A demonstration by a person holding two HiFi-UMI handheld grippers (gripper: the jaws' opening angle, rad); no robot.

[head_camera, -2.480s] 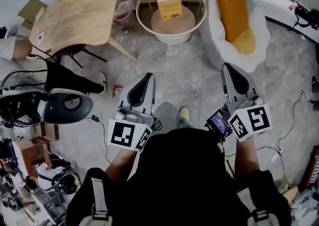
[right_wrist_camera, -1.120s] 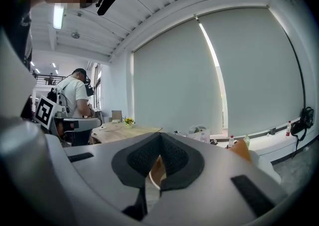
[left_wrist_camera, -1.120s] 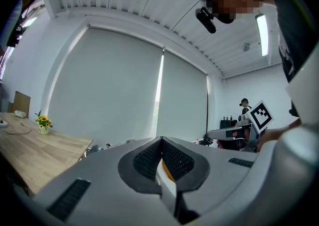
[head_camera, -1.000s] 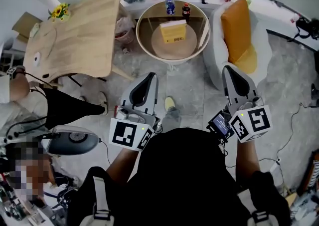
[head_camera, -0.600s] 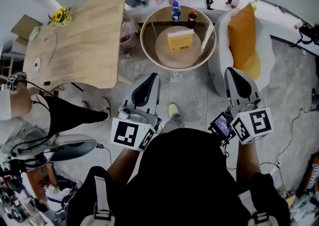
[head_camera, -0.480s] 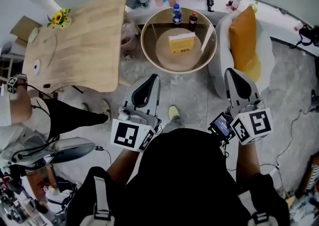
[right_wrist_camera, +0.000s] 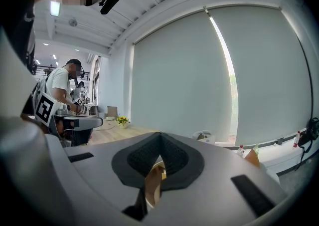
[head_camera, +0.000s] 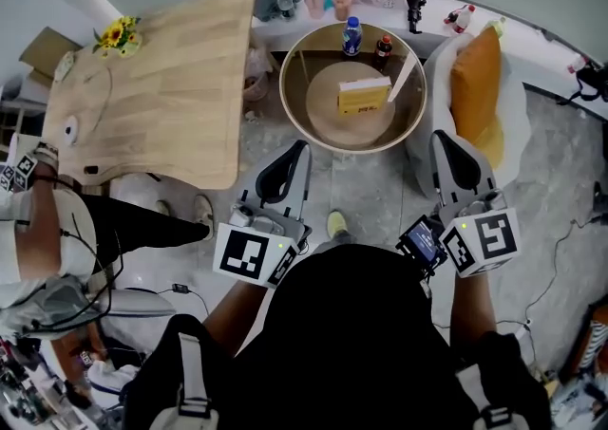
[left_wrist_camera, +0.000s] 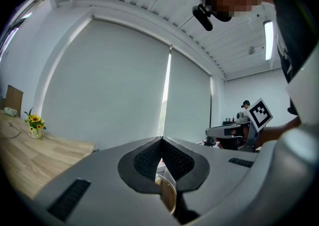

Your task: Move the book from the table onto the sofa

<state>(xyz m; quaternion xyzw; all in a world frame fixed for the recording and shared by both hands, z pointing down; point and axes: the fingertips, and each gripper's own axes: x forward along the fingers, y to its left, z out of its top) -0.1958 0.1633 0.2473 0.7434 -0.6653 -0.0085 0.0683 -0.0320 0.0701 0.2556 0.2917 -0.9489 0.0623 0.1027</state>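
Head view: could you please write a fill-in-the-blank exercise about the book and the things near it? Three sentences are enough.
1. The yellow book is on the round ____, not yet on the sofa.
2. Beyond the book stand ____ bottles, one with a blue cap and one with a red cap.
3. The cushion on the sofa is ____ in colour.

Missing words: table; two; orange.
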